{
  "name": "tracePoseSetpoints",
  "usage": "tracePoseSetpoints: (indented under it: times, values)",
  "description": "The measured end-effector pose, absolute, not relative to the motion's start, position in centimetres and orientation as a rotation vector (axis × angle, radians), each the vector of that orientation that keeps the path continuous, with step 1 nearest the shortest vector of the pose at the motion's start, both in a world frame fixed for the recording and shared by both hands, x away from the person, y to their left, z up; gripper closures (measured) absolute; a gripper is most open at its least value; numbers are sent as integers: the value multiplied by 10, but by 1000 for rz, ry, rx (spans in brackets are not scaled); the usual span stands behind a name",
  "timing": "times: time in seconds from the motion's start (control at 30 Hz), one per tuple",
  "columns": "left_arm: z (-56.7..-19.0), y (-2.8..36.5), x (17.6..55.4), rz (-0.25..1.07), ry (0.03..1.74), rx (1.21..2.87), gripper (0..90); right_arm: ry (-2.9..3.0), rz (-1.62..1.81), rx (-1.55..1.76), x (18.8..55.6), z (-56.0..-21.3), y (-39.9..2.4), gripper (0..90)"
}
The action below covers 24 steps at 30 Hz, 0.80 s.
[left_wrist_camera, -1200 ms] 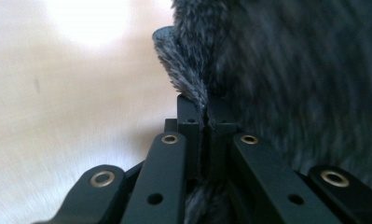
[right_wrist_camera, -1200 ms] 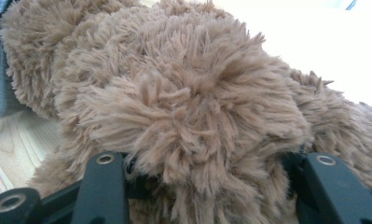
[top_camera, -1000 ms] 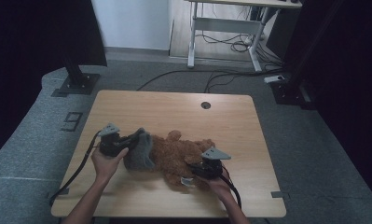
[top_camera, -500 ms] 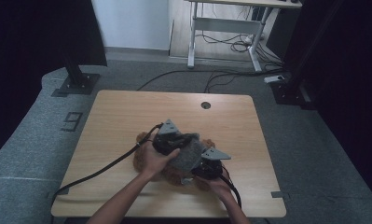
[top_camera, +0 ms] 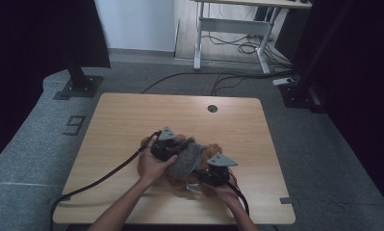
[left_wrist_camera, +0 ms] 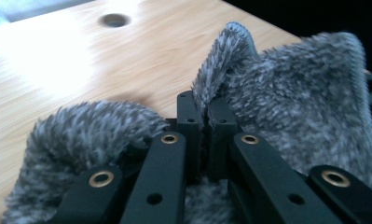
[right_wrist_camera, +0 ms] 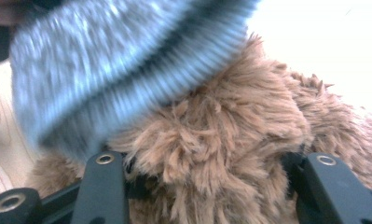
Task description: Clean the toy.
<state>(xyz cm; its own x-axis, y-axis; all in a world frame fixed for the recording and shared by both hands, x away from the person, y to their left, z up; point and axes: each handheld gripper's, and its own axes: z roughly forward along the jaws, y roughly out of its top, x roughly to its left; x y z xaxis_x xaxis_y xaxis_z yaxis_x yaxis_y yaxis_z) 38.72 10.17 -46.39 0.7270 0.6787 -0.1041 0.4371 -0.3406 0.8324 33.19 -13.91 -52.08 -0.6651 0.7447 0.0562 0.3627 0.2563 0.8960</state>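
Near the tabletop's front edge, right of its middle, the right gripper has its jaws spread around the brown plush toy, clamping its fur. Just beyond, the left gripper, jaws pressed together, pinches a fold of the grey fuzzy cloth over the toy. The left forearm angles in from the front edge. Bare wood surrounds them, out to the cable hole near the far edge.
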Motion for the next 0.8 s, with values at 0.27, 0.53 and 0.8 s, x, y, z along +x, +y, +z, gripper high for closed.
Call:
tracePoseSetpoints:
  times: [0.27, 0.53, 0.8]
  values:
    - [-475, 197, 382, 361, 1023, 1831, 861, 2139, 1368, 996, 335, -521, -139, 475]
    - [-545, 224, 383, 234, 1198, 1919, 860, 2121, 1367, 1005, 337, -521, -141, 477]
    - [-525, 224, 384, 256, 1181, 1917, 863, 2118, 1380, 1008, 337, -522, -143, 479]
